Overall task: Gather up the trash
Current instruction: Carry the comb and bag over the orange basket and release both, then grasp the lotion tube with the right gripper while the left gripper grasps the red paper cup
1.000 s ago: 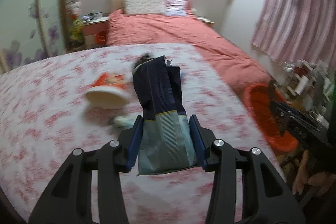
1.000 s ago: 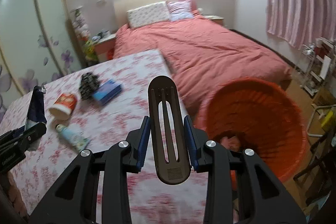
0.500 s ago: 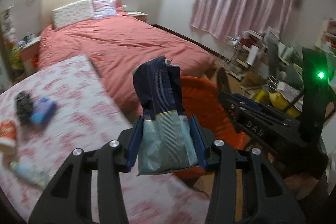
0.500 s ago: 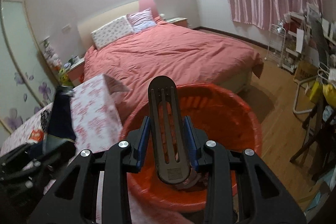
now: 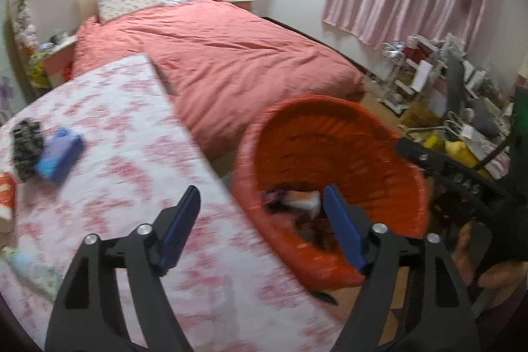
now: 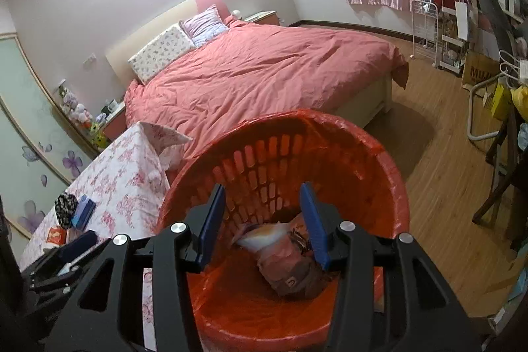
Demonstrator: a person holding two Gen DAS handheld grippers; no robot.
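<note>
Right wrist view: your right gripper point(image 6: 262, 221) hangs over the red basket point(image 6: 392, 174) at lower centre of the frame, jaws spread wide and holding nothing; wrappers and crumpled trash point(image 6: 283, 259) lie at the basket's bottom, seen between the blue pads. Left wrist view: your left gripper point(image 5: 262, 225) likewise stands released and empty, straddling the table's edge and the basket's near rim at lower centre. Remaining items, by position in the left wrist view: a blue packet point(image 5: 59, 154) and a dark patterned bundle point(image 5: 25, 139), touching, at left of the floral tablecloth point(image 5: 138, 134); a red-and-white cup point(image 5: 6, 197) at the far left edge; a pale tube point(image 5: 31, 269) at lower left (blurred, identity uncertain). Step in hand, as judged: the drop into the basket is finished for both grippers, and collection is partway done. Next move calls for you to swing one gripper back over the table, line its open jaws around one of the leftover pieces, and close before lifting. The bed point(image 6: 264, 71) fills the upper centre.
</note>
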